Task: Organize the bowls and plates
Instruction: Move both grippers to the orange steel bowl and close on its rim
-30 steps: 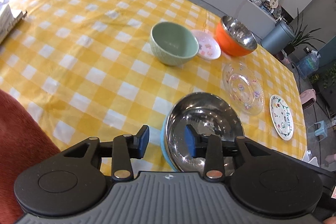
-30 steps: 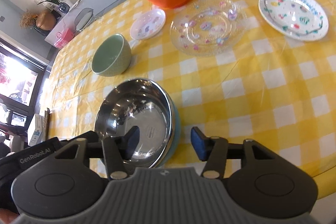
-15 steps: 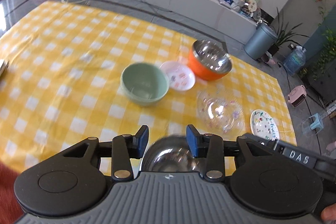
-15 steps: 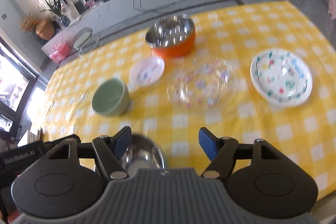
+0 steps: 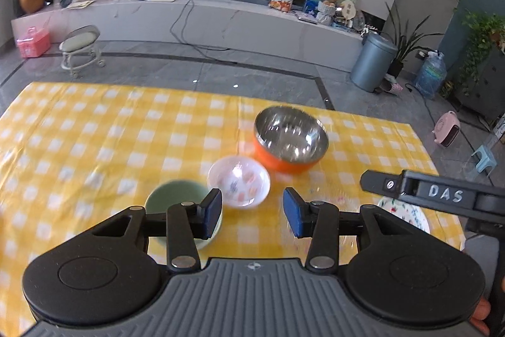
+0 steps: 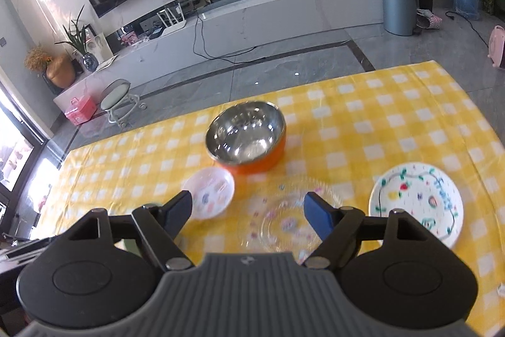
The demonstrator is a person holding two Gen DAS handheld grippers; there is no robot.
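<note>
An orange bowl with a steel inside (image 5: 290, 138) (image 6: 246, 136) stands far on the yellow checked tablecloth (image 5: 94, 128) (image 6: 394, 103). A small white flowered plate (image 5: 239, 180) (image 6: 210, 191) lies in front of it. A green bowl (image 5: 176, 195) sits behind my left gripper's left finger. A clear glass plate (image 6: 284, 220) and a white fruit-pattern plate (image 6: 416, 201) (image 5: 407, 213) lie nearer. My left gripper (image 5: 251, 210) and right gripper (image 6: 247, 209) are open, empty and raised above the table. The right gripper's body (image 5: 442, 195) shows in the left view.
Beyond the table's far edge are a grey floor, a stool (image 5: 82, 48) (image 6: 121, 100), a grey bin (image 5: 372, 60) (image 6: 399, 2) and a long white TV cabinet (image 5: 221, 21) (image 6: 252, 18).
Both grippers lifted and tilted up away from the steel bowl at the near edge, which has left both views. The right gripper opened wider. The room beyond the table came into view.
</note>
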